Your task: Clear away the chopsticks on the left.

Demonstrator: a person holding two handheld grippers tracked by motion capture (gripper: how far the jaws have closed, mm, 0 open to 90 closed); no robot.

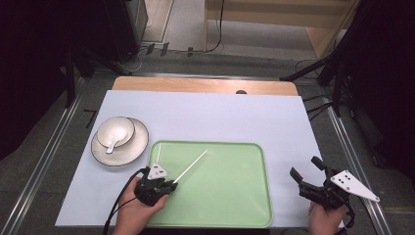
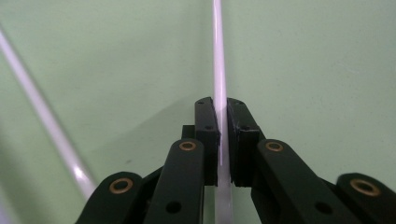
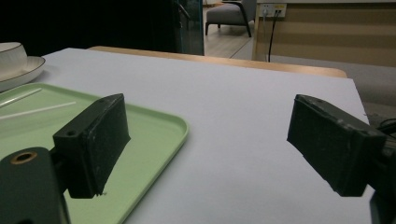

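A white chopstick is clamped between the closed jaws of your left gripper, over the near-left part of the green tray. From the high view it runs from the jaws up and to the right across the tray, its far end toward the tray's middle. Your left gripper view shows the pads pressed against the stick from both sides, detail too small to make out from above, and a second white chopstick slanting across the tray at its left. From above, that second stick lies at the tray's far-left corner, just beyond the gripper. Left of the tray sits a plate bearing a white bowl and a spoon. Your right gripper hangs off the tray's right edge, above the white table. Its own view shows the jaws standing wide apart with nothing between them, the tray's corner beneath the left one.
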